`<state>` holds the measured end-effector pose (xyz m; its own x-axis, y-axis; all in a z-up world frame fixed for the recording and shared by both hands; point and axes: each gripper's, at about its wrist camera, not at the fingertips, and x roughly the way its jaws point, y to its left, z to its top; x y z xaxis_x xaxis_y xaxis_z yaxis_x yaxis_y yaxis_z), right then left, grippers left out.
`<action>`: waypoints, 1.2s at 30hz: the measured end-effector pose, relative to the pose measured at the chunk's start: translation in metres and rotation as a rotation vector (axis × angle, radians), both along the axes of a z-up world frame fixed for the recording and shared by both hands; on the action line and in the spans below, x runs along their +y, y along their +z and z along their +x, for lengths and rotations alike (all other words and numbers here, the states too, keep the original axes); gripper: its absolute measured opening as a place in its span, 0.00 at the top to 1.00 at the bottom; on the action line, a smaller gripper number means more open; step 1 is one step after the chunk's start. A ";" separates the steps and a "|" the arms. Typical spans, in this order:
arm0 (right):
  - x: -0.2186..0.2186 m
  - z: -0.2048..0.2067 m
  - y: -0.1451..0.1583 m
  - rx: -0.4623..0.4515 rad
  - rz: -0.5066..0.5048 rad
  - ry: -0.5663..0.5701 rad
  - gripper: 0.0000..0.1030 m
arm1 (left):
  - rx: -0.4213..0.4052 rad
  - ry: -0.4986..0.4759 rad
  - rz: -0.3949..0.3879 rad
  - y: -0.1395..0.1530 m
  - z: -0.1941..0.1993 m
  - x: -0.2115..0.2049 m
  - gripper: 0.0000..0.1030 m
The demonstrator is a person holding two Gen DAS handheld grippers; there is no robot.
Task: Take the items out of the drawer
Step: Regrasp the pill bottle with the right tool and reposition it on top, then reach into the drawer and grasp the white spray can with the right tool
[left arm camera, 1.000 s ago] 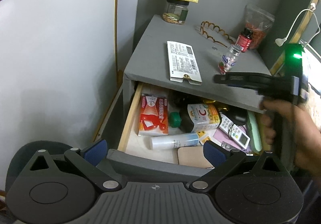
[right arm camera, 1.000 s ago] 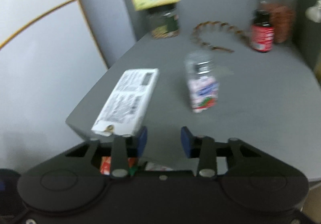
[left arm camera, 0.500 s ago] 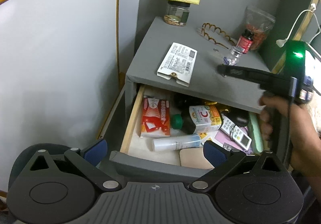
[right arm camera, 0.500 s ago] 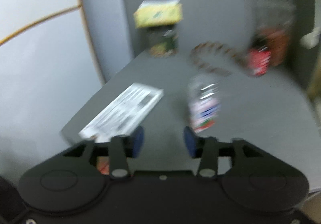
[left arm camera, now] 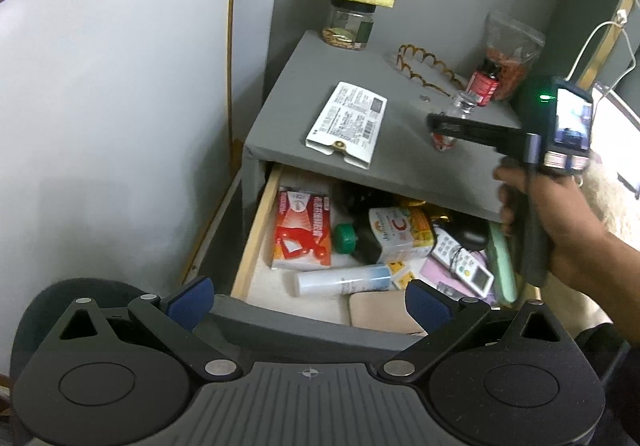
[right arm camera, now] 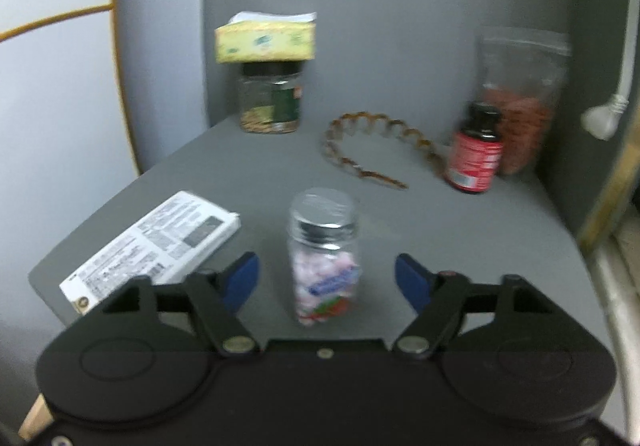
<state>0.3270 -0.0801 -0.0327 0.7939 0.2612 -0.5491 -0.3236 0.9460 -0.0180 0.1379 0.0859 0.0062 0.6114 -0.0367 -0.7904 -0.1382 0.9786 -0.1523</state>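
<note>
Only left view shows open drawer (left arm camera: 256, 238); right gripper (right arm camera: 326, 282) wide around candy jar (right arm camera: 324, 258), left gripper (left arm camera: 306, 304) wide, empty.

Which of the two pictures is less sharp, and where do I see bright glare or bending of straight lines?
Right wrist view: soft all over; the label on the candy jar between the open right gripper is unreadable. Left wrist view: sharp, print on the white card shows; overexposed white patch at the right edge; fisheye bends the gold wall line.

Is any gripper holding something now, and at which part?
Nothing is held. The right gripper is open around the small candy bottle without touching it; the left gripper is open.
</note>
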 end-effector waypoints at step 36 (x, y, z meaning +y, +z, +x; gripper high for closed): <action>0.093 -0.088 -0.027 0.335 -0.475 0.907 0.54 | -0.043 0.075 0.054 0.008 -0.002 0.016 0.02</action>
<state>0.2394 0.0129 -0.0594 0.2017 0.3798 -0.9028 -0.9576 0.2700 -0.1004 0.1362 0.1022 0.0143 0.6442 0.0524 -0.7631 -0.2059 0.9727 -0.1070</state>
